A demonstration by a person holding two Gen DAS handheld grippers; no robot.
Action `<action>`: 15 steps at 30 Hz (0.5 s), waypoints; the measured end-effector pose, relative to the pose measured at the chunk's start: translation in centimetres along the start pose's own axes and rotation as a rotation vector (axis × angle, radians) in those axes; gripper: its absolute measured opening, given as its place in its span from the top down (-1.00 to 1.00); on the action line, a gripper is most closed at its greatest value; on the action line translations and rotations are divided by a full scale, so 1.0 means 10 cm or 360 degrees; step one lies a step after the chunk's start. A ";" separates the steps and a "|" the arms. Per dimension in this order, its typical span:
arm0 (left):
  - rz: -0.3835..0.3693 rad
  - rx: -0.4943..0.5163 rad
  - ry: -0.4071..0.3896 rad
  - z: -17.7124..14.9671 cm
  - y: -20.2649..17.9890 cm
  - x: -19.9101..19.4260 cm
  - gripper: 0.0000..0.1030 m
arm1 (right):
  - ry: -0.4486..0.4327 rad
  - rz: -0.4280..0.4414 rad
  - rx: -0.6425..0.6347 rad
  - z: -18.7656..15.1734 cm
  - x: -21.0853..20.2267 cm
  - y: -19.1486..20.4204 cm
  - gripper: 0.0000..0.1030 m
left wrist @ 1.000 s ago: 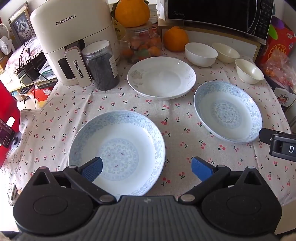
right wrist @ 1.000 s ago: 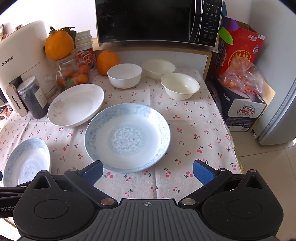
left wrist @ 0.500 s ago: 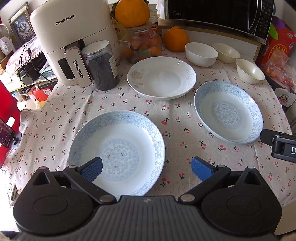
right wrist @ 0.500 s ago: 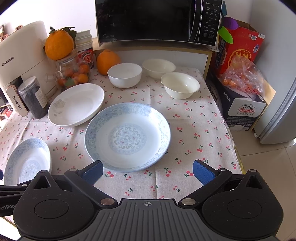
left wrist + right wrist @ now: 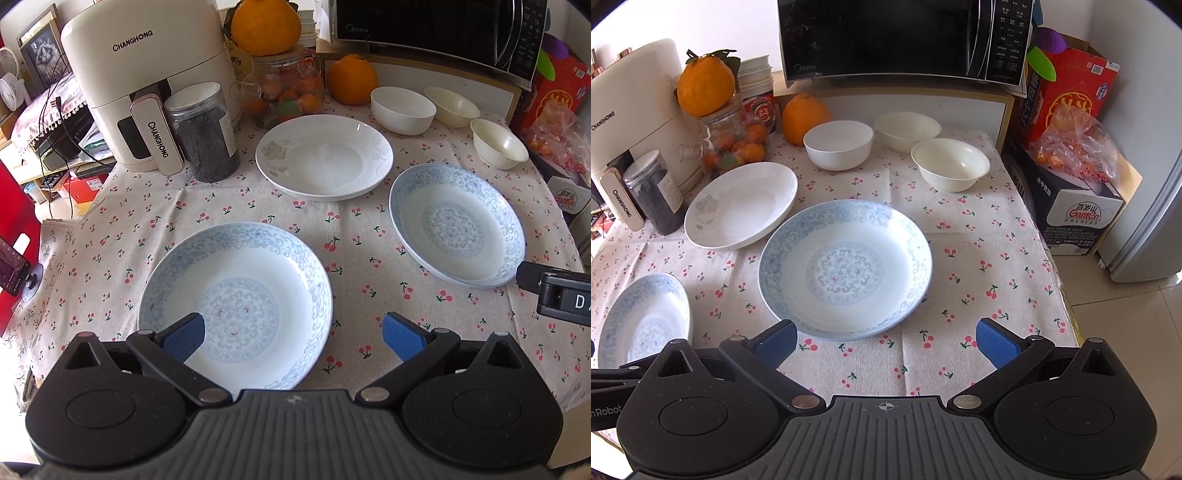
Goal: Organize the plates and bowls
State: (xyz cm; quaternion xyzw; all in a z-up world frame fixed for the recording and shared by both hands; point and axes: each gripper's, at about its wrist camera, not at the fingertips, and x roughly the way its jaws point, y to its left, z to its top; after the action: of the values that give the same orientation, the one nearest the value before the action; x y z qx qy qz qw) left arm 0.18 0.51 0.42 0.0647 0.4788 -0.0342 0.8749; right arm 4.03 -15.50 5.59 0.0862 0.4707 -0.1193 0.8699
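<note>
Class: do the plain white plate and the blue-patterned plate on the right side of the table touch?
Apart. In the left wrist view, a strip of cherry-print tablecloth shows between the plain white plate and the blue-patterned plate.

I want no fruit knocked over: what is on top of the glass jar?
A large orange sits on the glass jar, covering its lid; smaller fruits show inside.

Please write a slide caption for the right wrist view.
Open right tool above a blue-patterned plate on the cherry-print tablecloth, three white bowls behind.

3 plates (image 5: pixel 325 157), 3 bowls (image 5: pixel 402 109), 2 oranges (image 5: pixel 352 79).
</note>
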 end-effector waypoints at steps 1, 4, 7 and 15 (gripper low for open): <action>0.0000 -0.0001 0.0001 0.00 0.00 0.00 -0.99 | 0.0002 -0.0001 -0.0001 0.00 0.00 0.00 -1.00; 0.0003 -0.0004 0.0002 0.00 0.01 0.01 -0.99 | 0.0008 -0.0002 -0.0001 0.00 0.01 0.00 -1.00; 0.0005 -0.0006 0.0001 -0.01 0.01 0.02 -0.99 | 0.0008 -0.0001 0.0001 0.00 0.01 0.00 -1.00; 0.0010 0.0001 -0.0001 -0.01 0.02 0.02 -0.99 | 0.0015 -0.0001 0.0003 0.00 0.01 -0.01 -1.00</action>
State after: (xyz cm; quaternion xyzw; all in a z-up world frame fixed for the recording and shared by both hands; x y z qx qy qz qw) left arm 0.23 0.72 0.21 0.0665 0.4784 -0.0317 0.8751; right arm 4.04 -15.60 5.44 0.0875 0.4747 -0.1198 0.8676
